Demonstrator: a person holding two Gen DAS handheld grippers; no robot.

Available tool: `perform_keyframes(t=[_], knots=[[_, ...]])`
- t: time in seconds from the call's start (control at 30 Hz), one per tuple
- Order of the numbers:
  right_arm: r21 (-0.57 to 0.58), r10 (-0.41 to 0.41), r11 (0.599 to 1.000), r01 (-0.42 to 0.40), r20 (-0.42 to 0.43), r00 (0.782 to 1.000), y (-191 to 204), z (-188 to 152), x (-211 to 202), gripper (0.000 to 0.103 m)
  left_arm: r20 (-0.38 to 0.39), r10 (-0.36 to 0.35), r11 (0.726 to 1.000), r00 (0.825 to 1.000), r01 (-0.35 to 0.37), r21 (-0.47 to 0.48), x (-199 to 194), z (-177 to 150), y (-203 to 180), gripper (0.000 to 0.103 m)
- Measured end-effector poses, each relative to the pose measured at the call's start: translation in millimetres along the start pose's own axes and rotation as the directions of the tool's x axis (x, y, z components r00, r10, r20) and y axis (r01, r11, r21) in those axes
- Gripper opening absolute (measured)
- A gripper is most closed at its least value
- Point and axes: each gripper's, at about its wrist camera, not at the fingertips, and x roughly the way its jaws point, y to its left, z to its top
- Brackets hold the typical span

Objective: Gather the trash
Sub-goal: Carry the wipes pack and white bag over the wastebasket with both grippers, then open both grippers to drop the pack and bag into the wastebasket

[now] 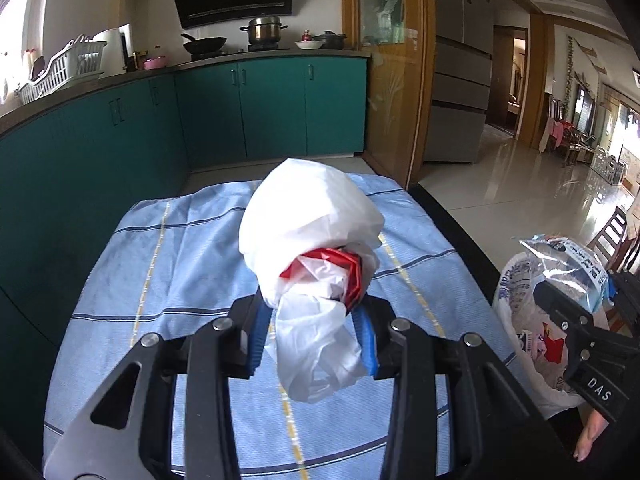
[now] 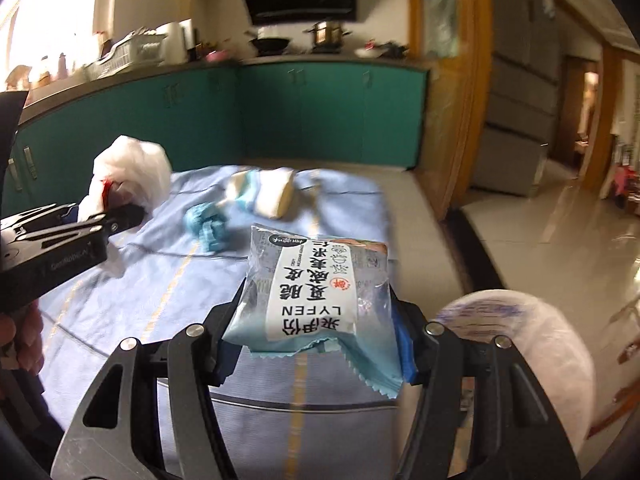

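Observation:
My left gripper (image 1: 312, 336) is shut on a crumpled white plastic bag (image 1: 312, 232) with a red wrapper (image 1: 348, 272) in it, held above the blue checked tablecloth (image 1: 160, 264). It shows at the left of the right wrist view (image 2: 132, 172). My right gripper (image 2: 316, 344) is shut on a blue and white snack packet (image 2: 320, 288) labelled LYFEN. In the left wrist view that packet (image 1: 568, 264) is over a white-lined trash bin (image 1: 516, 312) at the table's right side. A blue crumpled scrap (image 2: 208, 224) and a white and yellow wrapper (image 2: 272, 192) lie on the cloth.
The bin's white liner rim (image 2: 520, 316) is just right of my right gripper. Green kitchen cabinets (image 1: 260, 108) with a stove and pots stand behind the table. A wooden door frame (image 1: 420, 72) and tiled floor (image 1: 520, 184) are to the right.

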Motion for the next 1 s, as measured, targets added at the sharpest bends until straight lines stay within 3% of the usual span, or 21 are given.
perform_keyframes(t=[0.1,0.23,0.47,0.73,0.83,0.9,1.0], knots=[[0.031,-0.095,0.995,0.094,0.028,0.995,-27.6,-7.8,-11.7,0.06,0.003,-0.05,0.998,0.999,0.05,0.038,-1.1,-1.3,-30.0,0.039],[0.086,-0.239,0.968,0.237,0.02,0.971,-70.1,-21.9,-19.1,0.06,-0.003,-0.141,0.984,0.99,0.14,0.114,-2.2,-7.4,-82.4,0.039],[0.223,-0.352,0.907,0.359,-0.071,0.933,-137.2,-45.0,-25.8,0.06,-0.062,-0.277,0.931,0.959,0.283,0.229,6.5,-32.3,-170.9,0.039],[0.306,-0.419,0.853,0.423,-0.082,0.904,-176.1,-50.6,-34.8,0.06,-0.182,-0.431,0.856,0.884,0.465,0.227,36.5,-55.6,-239.0,0.042],[0.323,-0.431,0.84,0.435,-0.089,0.898,-184.9,-53.1,-35.5,0.06,-0.204,-0.451,0.842,0.869,0.49,0.226,45.5,-63.3,-253.7,0.053],[0.333,-0.429,0.836,0.435,-0.096,0.898,-189.8,-55.0,-37.3,0.06,-0.196,-0.45,0.844,0.871,0.486,0.224,49.7,-63.7,-255.0,0.066],[0.341,-0.421,0.836,0.43,-0.106,0.901,-194.3,-59.4,-40.3,0.06,-0.178,-0.442,0.857,0.879,0.472,0.207,49.8,-57.8,-246.0,0.074]])
